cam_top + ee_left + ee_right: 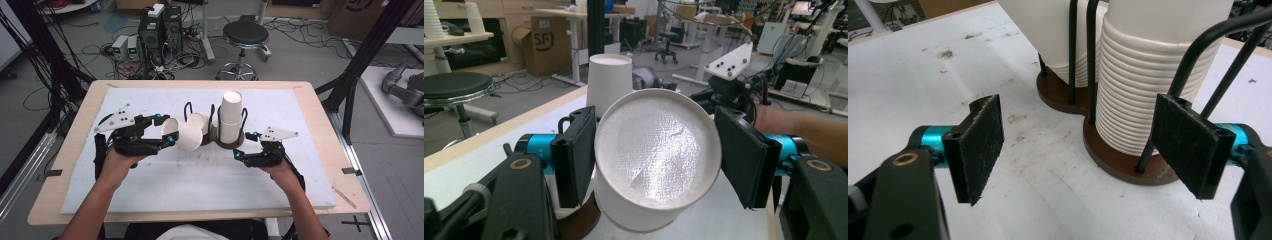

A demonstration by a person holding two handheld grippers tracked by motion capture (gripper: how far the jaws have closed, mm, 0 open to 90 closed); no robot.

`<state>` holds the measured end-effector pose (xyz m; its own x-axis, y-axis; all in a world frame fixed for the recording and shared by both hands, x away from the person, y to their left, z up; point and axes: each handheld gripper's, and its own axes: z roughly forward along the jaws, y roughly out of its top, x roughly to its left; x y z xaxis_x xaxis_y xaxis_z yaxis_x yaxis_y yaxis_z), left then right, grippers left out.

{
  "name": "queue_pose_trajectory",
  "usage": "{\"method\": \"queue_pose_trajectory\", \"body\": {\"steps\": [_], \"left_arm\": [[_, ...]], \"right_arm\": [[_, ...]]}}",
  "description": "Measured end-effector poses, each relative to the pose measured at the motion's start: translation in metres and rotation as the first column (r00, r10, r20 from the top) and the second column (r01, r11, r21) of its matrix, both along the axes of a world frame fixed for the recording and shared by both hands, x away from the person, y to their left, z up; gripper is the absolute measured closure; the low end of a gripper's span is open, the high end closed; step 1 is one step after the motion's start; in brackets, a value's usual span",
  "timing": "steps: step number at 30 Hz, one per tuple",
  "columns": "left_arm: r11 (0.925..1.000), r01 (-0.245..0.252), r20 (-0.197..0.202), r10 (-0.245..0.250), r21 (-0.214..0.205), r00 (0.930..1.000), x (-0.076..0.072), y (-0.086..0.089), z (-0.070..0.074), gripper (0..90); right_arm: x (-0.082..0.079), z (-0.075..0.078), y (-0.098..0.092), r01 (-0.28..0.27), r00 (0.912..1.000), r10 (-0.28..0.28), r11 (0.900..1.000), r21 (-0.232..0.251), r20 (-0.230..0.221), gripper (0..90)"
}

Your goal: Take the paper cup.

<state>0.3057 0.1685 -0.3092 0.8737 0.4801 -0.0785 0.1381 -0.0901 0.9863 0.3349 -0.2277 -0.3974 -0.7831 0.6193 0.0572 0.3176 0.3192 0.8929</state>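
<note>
A paper cup point(651, 160) fills the foreground of the left gripper view, its base toward the lens, pinched on both sides by the left gripper point(654, 150); the cup's mouth faces away and cannot be seen there. From the high view, the same cup point(184, 135) lies on its side in the left gripper point(167, 131), just left of a brown 2-bay cup holder point(226, 142) at the middle of the white table mat point(200, 175). A second cup point(199, 122) leans in the holder's left bay, partly screened by the held one. A tall stack of cups point(230, 117) stands in the right bay; in the right gripper view its top is cut off by the frame. The right gripper point(1083, 145) waits spread and empty just beside the holder's base point(1128, 162), its right pad close to a wire upright.
</note>
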Motion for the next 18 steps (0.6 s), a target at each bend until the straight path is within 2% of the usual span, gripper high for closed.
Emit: {"method": "queue_pose_trajectory", "body": {"steps": [7, 18], "left_arm": [[0.9999, -0.01, -0.011, 0.01, 0.007, 0.9999, 0.0029, 0.0053, -0.0013, 35.9], [0.9996, 0.011, -0.01, -0.011, 0.025, 0.9999, -0.0004, 0.0006, -0.0011, 35.8]], "right_arm": [[-0.0029, -0.0009, -0.0051, 0.009, 1.0, -0.009, 1.0, -0.002, 0.003, 21.9], [-0.0056, -0.0009, -0.0074, 0.016, 0.9998, -0.016, 0.9999, -0.005, 0.01, 21.9]]}}
